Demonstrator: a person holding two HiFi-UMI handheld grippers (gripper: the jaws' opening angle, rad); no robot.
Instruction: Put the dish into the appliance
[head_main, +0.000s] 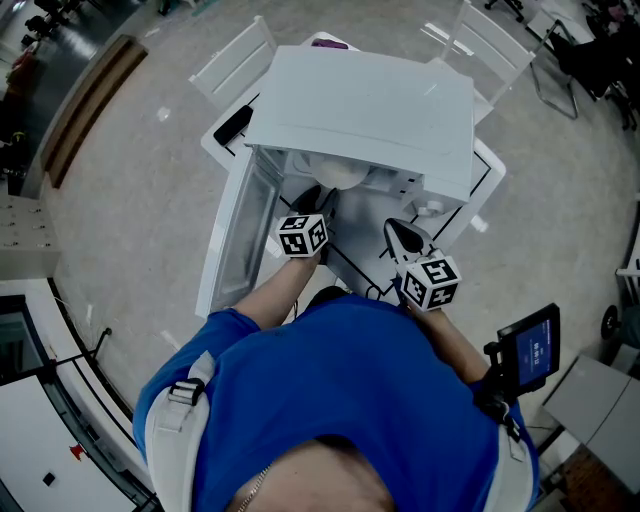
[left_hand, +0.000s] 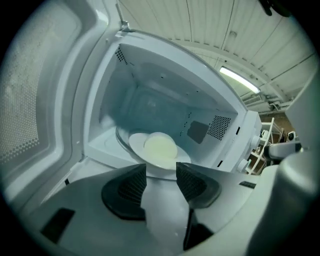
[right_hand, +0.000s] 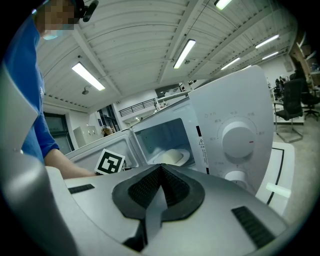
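Centre of the head view: a white desk (head_main: 486, 160) carrying a white microwave (head_main: 365, 110), with door (head_main: 235, 235) swung wide toward the frame's left. Filling the lower half, a person in a blue shirt, both forearms reaching up-frame toward the open cavity.

Left forearm (head_main: 272, 298) stretched furthest, bringing the left gripper (head_main: 312, 200) right up to the cavity mouth, marker cube (head_main: 302, 236) riding on top. Right forearm (head_main: 455, 340) bent in closer to the body, with the right gripper (head_main: 398, 232) held lower right of the cavity, outside it, before the control panel and tipped slightly downward.

In the left gripper view, looking straight into the cavity, with the door at far left. Left fingers (left_hand: 131, 187) spread wide at lower centre, pinching nothing, only the gripper's own pale body between them. Just beyond the fingertips, the dish (left_hand: 159, 149): a white plate with a pale yellowish round on it, sitting inside the microwave on the glass turntable (left_hand: 120, 137), on the cavity floor. Not clear whether the near rim touches the fingertips.

In the right gripper view, right fingers (right_hand: 145, 187) pressed together at lower centre, nothing between them. Right half of the frame taken up by the microwave's front and two round dials (right_hand: 239, 141), one above the other. Dish showing small in the cavity at centre, marker cube at left centre.
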